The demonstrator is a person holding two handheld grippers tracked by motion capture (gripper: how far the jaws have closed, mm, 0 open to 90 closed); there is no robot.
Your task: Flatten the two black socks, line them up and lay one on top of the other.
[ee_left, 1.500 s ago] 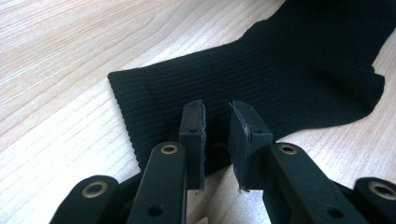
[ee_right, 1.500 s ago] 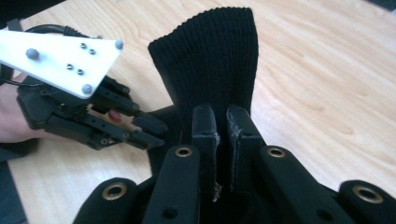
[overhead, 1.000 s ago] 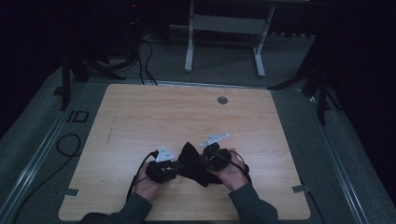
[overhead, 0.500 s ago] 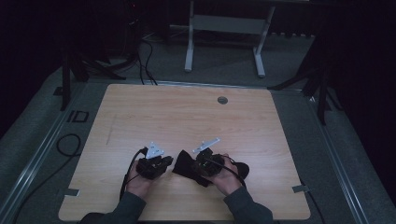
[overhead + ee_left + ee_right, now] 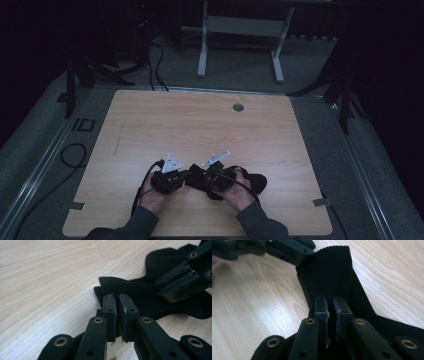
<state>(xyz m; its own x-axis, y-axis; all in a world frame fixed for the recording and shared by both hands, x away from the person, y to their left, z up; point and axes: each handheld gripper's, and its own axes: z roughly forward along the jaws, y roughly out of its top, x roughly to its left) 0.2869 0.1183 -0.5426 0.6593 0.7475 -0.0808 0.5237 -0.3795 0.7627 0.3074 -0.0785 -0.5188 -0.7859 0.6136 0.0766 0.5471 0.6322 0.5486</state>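
Lower centre of the bench (image 5: 150,125): black sock (image 5: 252,181) between both grippers.
Left gripper (image 5: 117,302) and right gripper (image 5: 330,305) fingers clamp the sock at separate points, likely to spread it flat.

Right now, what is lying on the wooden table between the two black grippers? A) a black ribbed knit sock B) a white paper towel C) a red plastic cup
A: a black ribbed knit sock lies on the light wooden table, with the left gripper and the right gripper both at it.
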